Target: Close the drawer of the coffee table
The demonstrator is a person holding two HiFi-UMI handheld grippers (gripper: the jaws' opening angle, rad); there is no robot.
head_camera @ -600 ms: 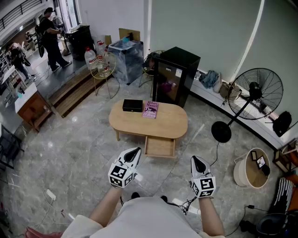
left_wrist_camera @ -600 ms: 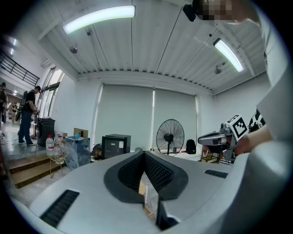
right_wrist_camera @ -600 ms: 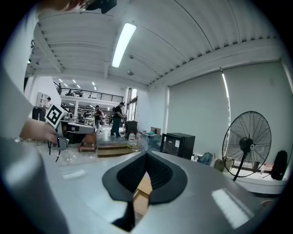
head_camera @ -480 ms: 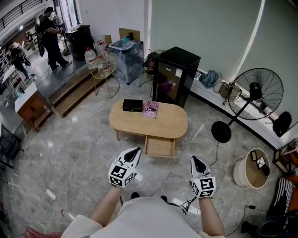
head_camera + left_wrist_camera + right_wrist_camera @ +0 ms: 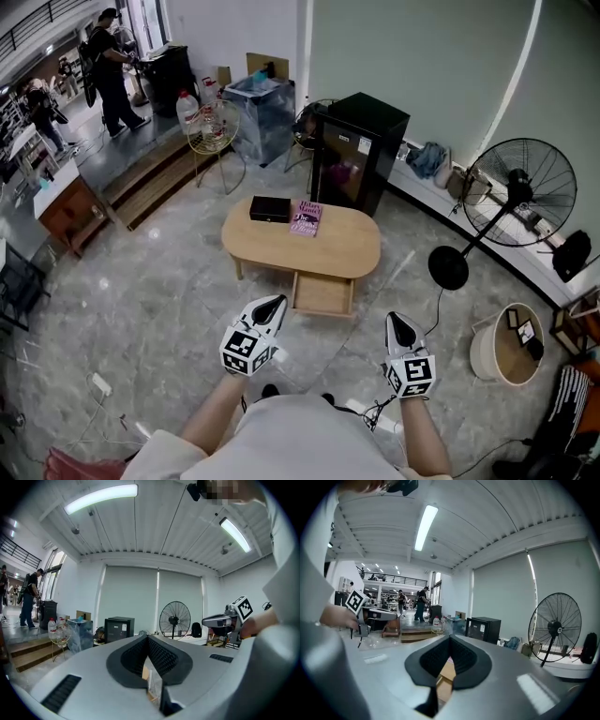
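An oval wooden coffee table (image 5: 347, 255) stands ahead on the marble floor, and its drawer (image 5: 322, 295) is pulled out toward me. A black box (image 5: 269, 209) and a purple book (image 5: 307, 218) lie on the tabletop. My left gripper (image 5: 275, 305) is held above the floor just left of the drawer front, shut and empty. My right gripper (image 5: 397, 323) hangs to the right of the drawer, also shut and empty. Both are apart from the table. In the gripper views, the left gripper (image 5: 146, 637) and the right gripper (image 5: 450, 638) show closed tips, with bits of the wooden table below them.
A black mini fridge (image 5: 360, 150) stands behind the table. A standing fan (image 5: 511, 199) is at the right, with a round basket (image 5: 506, 342) near it. A wire side table (image 5: 214, 131) and wooden steps (image 5: 150, 183) lie at the left. People (image 5: 111, 70) stand far back left. Cables (image 5: 375, 412) trail by my feet.
The head view has shifted slightly, so the scene sits a little lower and to the right. Both grippers stay in the same place relative to the drawer.
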